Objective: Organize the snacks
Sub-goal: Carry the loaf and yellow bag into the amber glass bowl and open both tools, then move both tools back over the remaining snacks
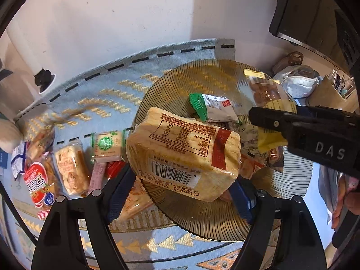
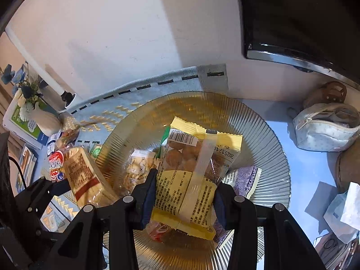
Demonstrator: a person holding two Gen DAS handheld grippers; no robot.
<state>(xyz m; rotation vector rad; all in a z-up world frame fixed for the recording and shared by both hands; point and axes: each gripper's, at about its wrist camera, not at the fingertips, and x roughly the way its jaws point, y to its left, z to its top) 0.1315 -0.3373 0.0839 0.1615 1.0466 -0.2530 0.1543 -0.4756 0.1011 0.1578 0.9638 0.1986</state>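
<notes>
Two hand-held grippers reach over a ribbed amber glass plate (image 2: pixel 265 139), and every position here is given from that plate.

Nearest, the left gripper (image 1: pixel 184 189) has its blue pads pressed against both sides of a large clear-wrapped block of pale crackers (image 1: pixel 182 148), its barcode and nutrition label facing up. The block hangs over the plate's near left rim.

The right gripper (image 2: pixel 183 198) clamps a yellow and clear packet of round brown biscuits (image 2: pixel 193 175) at a narrower setting, and holds it upright over the middle of the plate.

In the plate below lie more snacks: a green and white sachet (image 1: pixel 211 108), a purple and white packet (image 2: pixel 245 177) and a clear bag of pale pieces (image 2: pixel 137 168).

Left of the plate, on a light blue woven mat (image 1: pixel 108 90) with gold zigzags, several wrapped snacks lie in a row: a red and white bag (image 1: pixel 38 180), a clear pack of crackers (image 1: pixel 70 168) and a small green-labelled square (image 1: pixel 108 146).

Right of the plate, further back, a white zipped pouch (image 2: pixel 324 128) rests on the bare tabletop (image 2: pixel 303 171). Behind the plate rises a white wall (image 2: pixel 123 40), with a dark screen (image 2: pixel 299 15) to the plate's far right.
</notes>
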